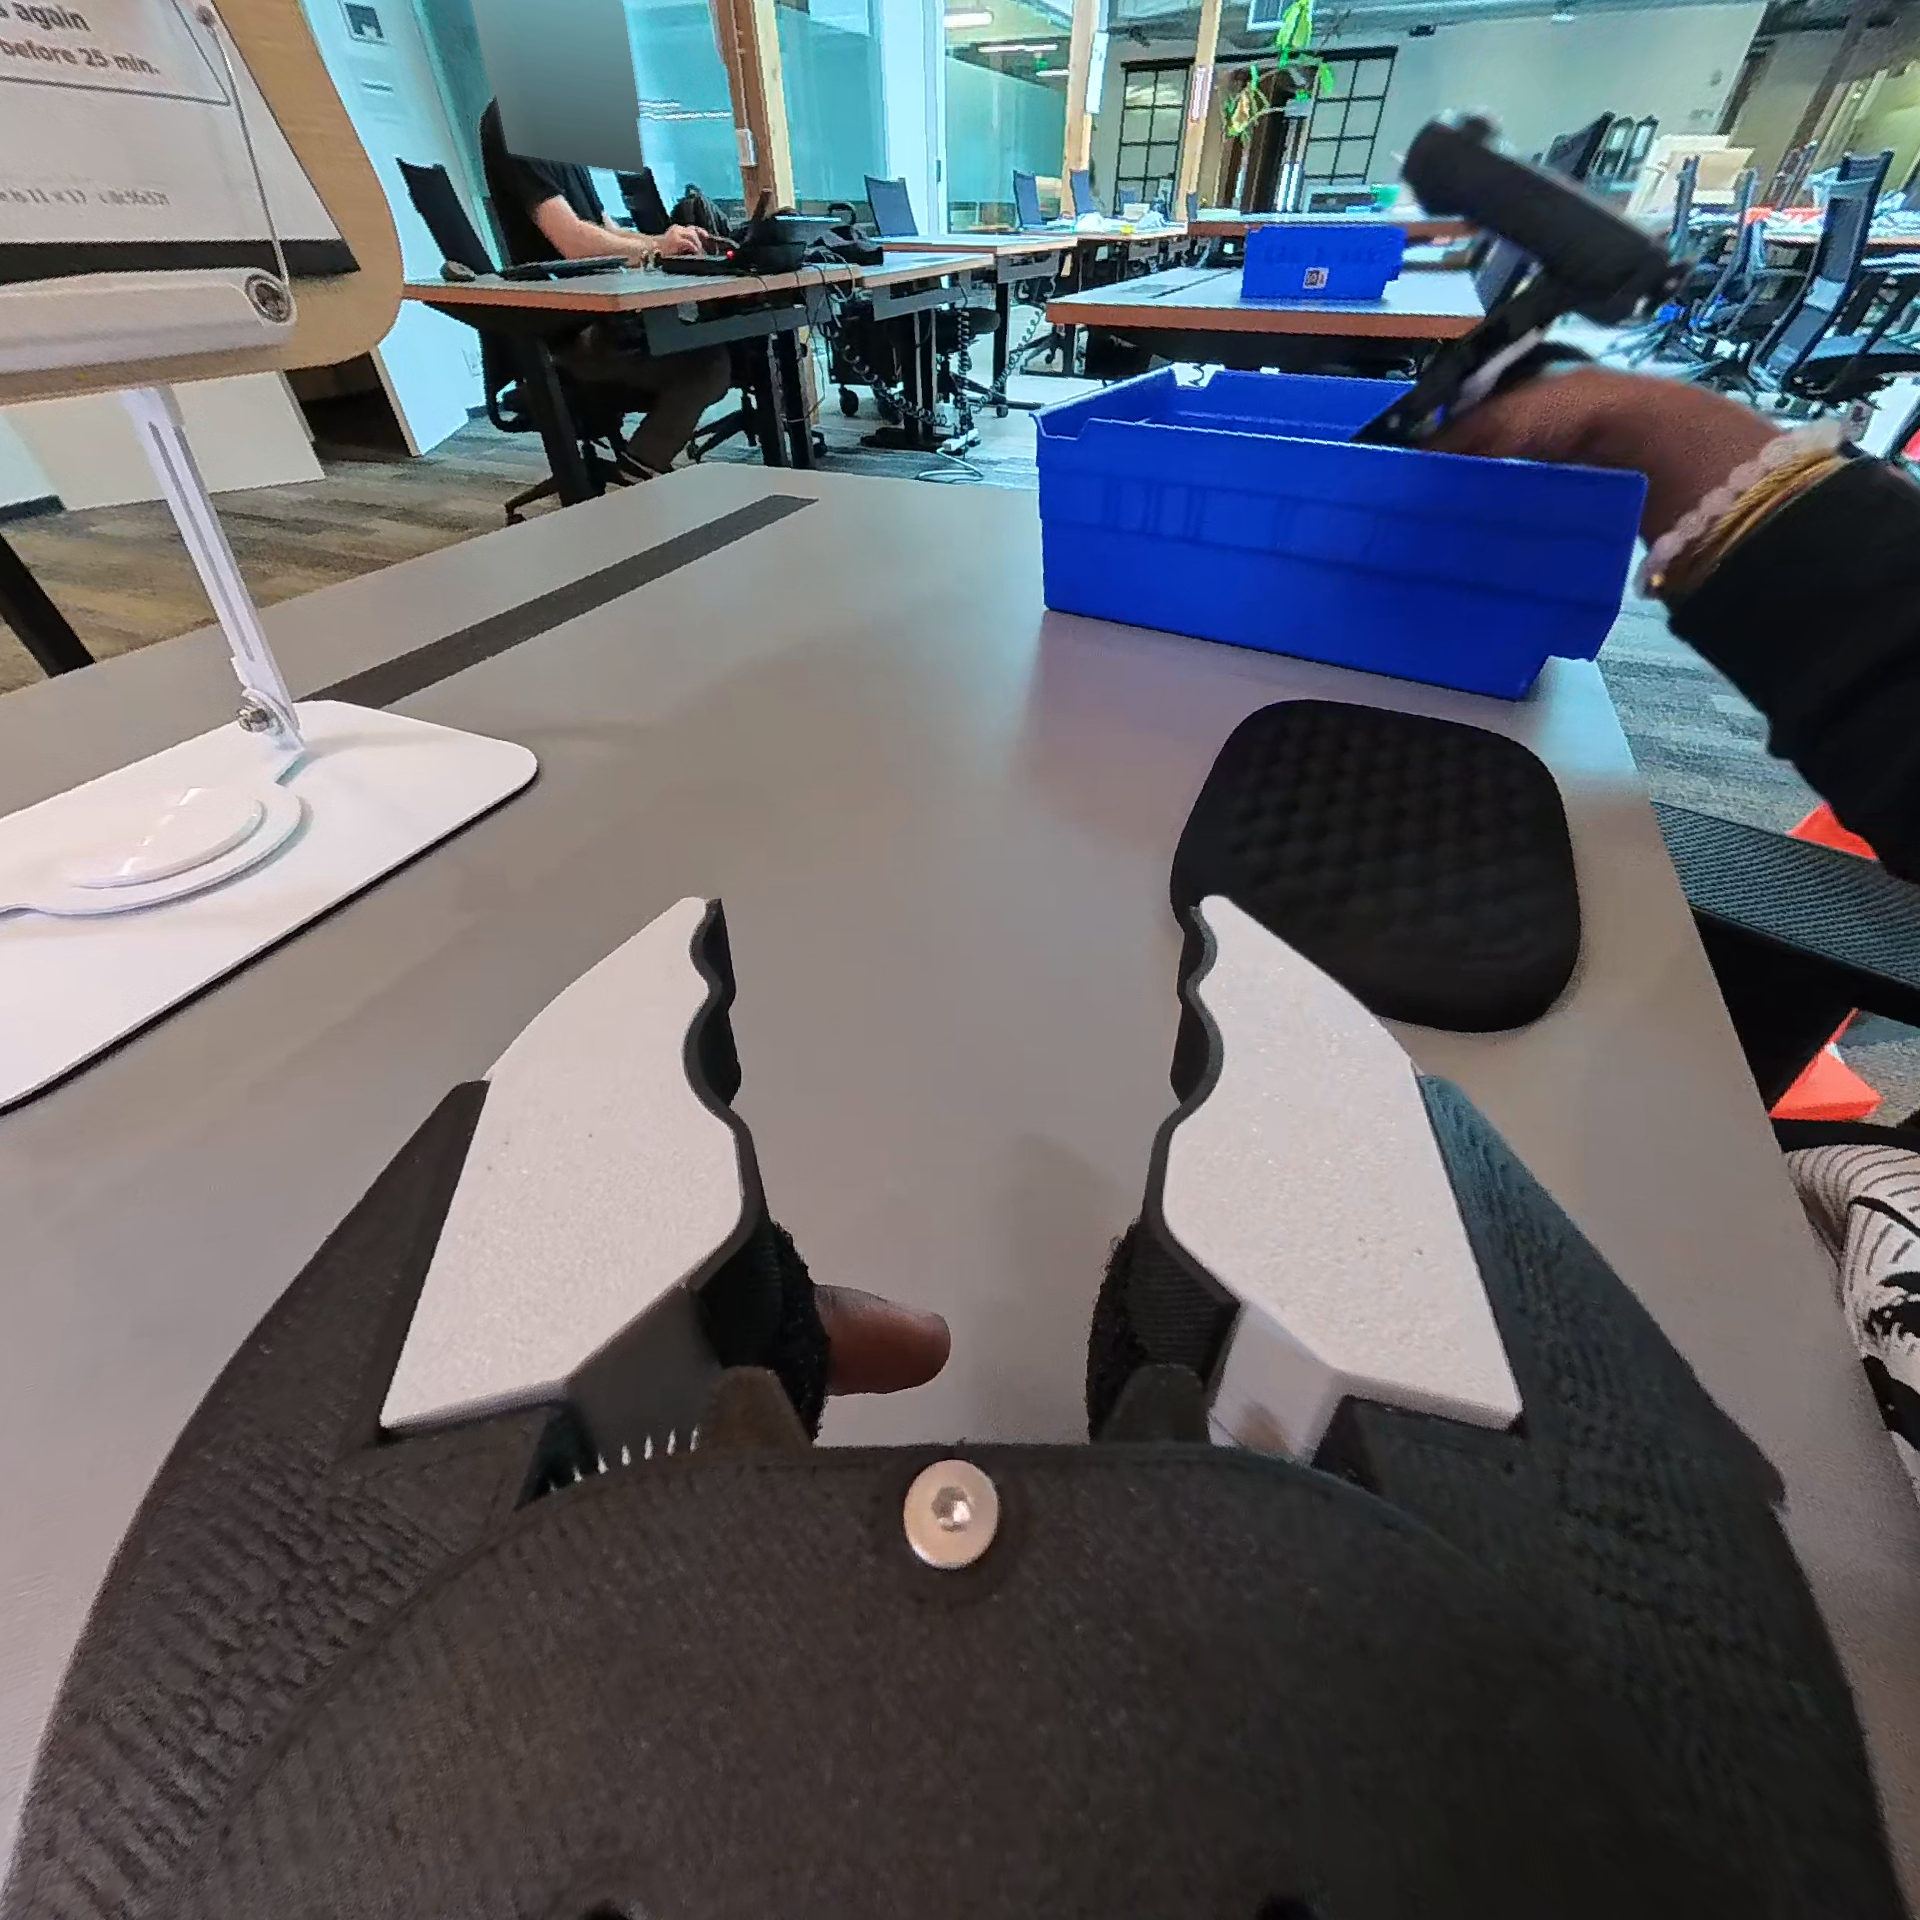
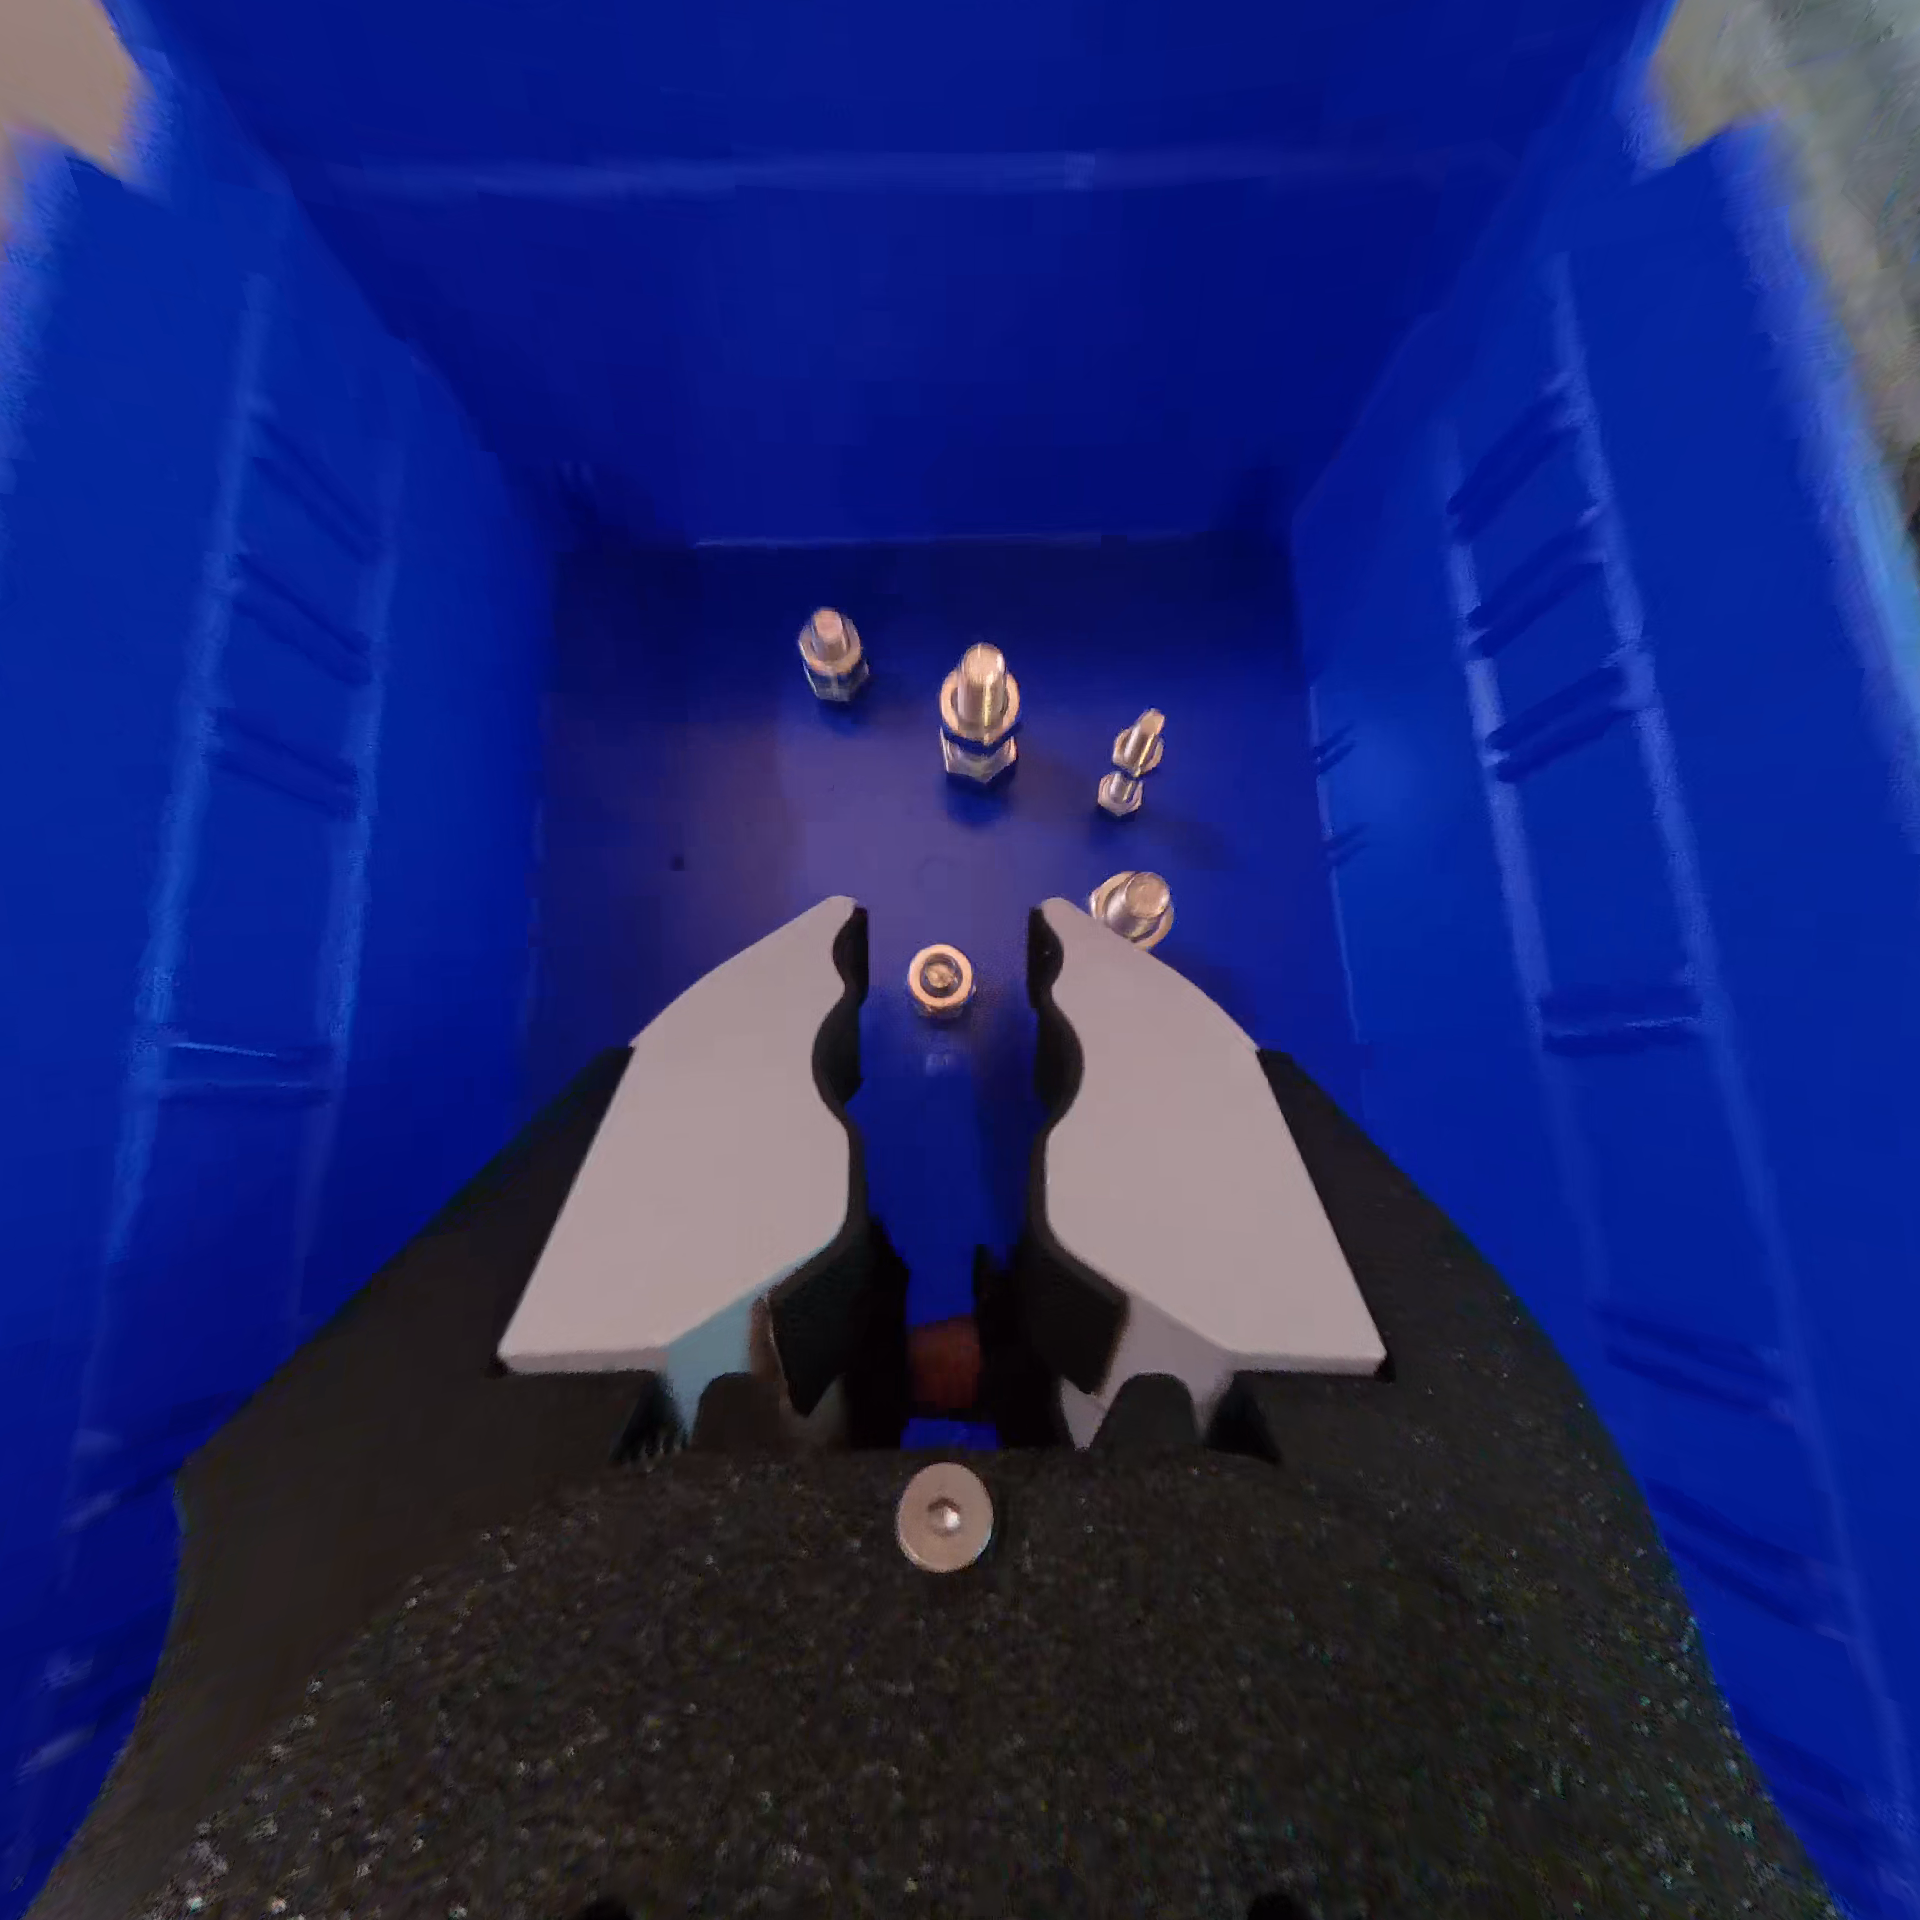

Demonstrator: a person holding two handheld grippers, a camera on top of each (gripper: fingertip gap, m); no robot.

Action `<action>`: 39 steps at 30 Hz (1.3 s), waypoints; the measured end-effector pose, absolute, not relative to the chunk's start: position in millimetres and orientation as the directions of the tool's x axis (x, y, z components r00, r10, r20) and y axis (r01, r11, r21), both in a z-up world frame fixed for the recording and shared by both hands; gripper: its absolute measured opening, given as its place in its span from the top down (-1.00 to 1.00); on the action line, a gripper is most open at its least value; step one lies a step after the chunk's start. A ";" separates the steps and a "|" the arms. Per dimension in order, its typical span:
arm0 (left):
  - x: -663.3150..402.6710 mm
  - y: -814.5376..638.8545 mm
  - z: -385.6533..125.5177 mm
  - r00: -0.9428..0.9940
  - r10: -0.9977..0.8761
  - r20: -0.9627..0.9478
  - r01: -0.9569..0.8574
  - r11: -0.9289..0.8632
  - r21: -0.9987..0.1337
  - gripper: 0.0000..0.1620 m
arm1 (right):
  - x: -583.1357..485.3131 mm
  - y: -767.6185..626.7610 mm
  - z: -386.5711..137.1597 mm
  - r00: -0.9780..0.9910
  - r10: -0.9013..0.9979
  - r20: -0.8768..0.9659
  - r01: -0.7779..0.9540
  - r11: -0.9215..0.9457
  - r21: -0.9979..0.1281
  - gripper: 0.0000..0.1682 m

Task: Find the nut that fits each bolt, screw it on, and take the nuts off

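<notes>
In the right wrist view, several silver bolts with nuts on them stand on the floor of a blue bin (image 2: 935,416). One bolt (image 2: 940,981) stands right under my right gripper (image 2: 945,920), between its open fingers and not touched. Others stand farther in: a large one (image 2: 978,720), one at the far left (image 2: 830,652), a small one (image 2: 1132,758), and one (image 2: 1135,906) partly behind the right finger. In the left wrist view, my left gripper (image 1: 956,920) is open and empty over the grey table (image 1: 831,727). The bin (image 1: 1330,530) stands at the far right, with the right gripper's body (image 1: 1527,239) reaching into it.
A black textured pad (image 1: 1382,862) lies right of my left gripper. A white stand with a flat base (image 1: 208,831) is at the left. The table's right edge is close to the pad and bin. A person sits at a far desk (image 1: 727,281). The left gripper's tips are roughly 45 cm from the right gripper's.
</notes>
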State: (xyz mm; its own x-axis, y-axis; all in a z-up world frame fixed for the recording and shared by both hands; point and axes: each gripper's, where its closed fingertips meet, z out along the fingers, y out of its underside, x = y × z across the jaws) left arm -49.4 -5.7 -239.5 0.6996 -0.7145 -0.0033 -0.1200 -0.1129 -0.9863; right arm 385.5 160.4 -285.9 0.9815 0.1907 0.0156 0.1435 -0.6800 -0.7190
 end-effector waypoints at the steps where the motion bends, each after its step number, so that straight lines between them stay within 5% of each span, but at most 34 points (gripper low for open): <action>1: -49.3 -6.0 -239.4 0.698 -0.716 -0.002 -0.121 -0.115 -0.986 -0.02 | 382.4 159.8 -269.0 0.983 0.184 0.020 0.135 -0.639 -0.757 0.62; 5: -49.8 -6.2 -238.5 0.694 -0.720 0.005 -0.121 -0.123 -0.985 0.00 | 327.0 142.8 -171.9 0.964 0.264 0.035 0.127 -0.340 -0.932 0.51; 9: -52.2 -5.4 -237.5 0.696 -0.718 0.018 -0.116 -0.136 -0.984 0.01 | 202.9 96.5 -109.9 0.801 0.588 0.115 0.132 0.015 -0.991 0.47; 14: -56.8 -5.7 -232.6 0.703 -0.711 0.004 -0.123 -0.126 -0.984 0.02 | 81.5 63.7 -147.5 0.546 0.826 0.137 0.097 0.099 -0.990 0.48; 19: -54.6 -16.5 -219.4 0.670 -0.742 0.002 -0.129 -0.119 -0.984 0.03 | 26.9 56.3 -220.7 0.408 0.913 0.024 0.095 -0.017 -0.995 0.54; 23: -50.1 -62.0 -167.9 0.543 -0.837 -0.068 -0.142 -0.012 -0.990 0.07 | 15.5 45.7 -232.6 0.345 0.935 0.079 0.176 0.019 -0.984 0.60; 27: -124.7 -86.8 -121.4 0.609 -0.760 -0.225 -0.345 0.002 -0.939 0.22 | 11.8 43.0 -239.3 0.330 0.938 0.103 0.223 0.029 -0.974 0.59; 30: -232.2 -77.4 -147.4 0.720 -0.619 -0.314 -0.585 -0.298 -0.754 0.26 | 10.6 41.3 -241.3 0.319 0.942 0.107 0.236 0.031 -0.971 0.59; 34: -348.4 -87.0 -238.0 0.788 -0.582 -0.200 -0.615 -0.737 -0.281 0.49 | 10.6 39.1 -240.6 0.313 0.942 0.120 0.235 0.045 -0.971 0.59; 39: -397.2 -71.7 -290.4 0.805 -0.565 -0.179 -0.590 -0.795 -0.144 0.63 | 10.7 38.0 -240.3 0.309 0.944 0.118 0.231 0.046 -0.972 0.59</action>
